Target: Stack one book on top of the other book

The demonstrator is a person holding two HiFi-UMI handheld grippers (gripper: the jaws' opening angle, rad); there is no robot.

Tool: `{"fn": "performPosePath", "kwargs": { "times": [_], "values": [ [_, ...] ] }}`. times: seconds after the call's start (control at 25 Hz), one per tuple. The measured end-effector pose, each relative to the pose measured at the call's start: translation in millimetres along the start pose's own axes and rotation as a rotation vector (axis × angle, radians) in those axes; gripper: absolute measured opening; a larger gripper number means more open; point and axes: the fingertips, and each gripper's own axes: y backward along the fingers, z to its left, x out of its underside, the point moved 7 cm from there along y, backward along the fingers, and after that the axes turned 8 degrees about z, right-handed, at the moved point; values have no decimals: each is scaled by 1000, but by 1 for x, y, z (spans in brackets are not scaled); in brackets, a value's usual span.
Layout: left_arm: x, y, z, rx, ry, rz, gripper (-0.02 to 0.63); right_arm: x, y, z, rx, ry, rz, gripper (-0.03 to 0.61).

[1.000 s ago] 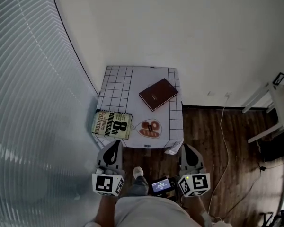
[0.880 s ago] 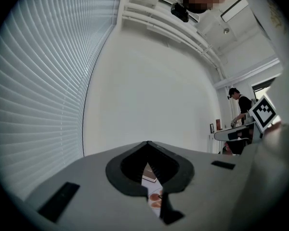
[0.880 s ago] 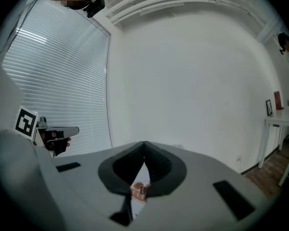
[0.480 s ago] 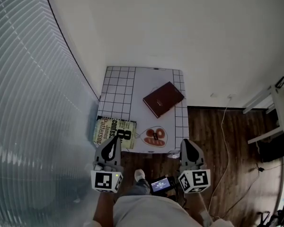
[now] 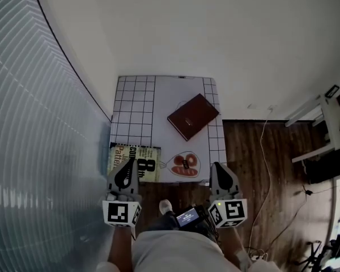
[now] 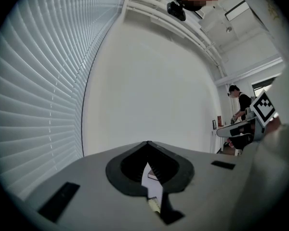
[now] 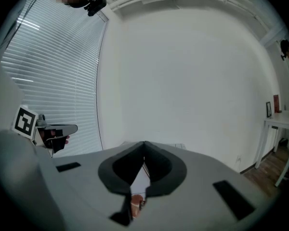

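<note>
Two books, unstacked, well apart on tabletop [image 5: 135, 103]: maroon book [image 5: 192, 116] far right, paperback [image 5: 134, 162] near-left corner. Heart-shaped red item [image 5: 184, 164] between them, near edge. Left tool [image 5: 128, 164] fully closed, empty, over paperback's near edge. Right tool [image 5: 217, 167] fully closed, empty, near-right corner. Remaining: grasp, lift, place.

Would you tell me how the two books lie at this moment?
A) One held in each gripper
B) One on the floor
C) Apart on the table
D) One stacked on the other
C: the brown book lies toward the far right of the table and the paperback at its near left edge, with a clear gap between them.
</note>
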Motion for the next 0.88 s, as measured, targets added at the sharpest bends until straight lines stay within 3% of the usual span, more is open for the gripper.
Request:
{"fn": "performPosePath", "kwargs": {
  "times": [0.48,0.88],
  "values": [
    [8,-20,15,-6,30,23,8,-1,-20,-3,3,7,41,6],
    [2,-48,28,-88,22,55,8,-11,-67,-16,-89,23,77,7]
  ]
}}
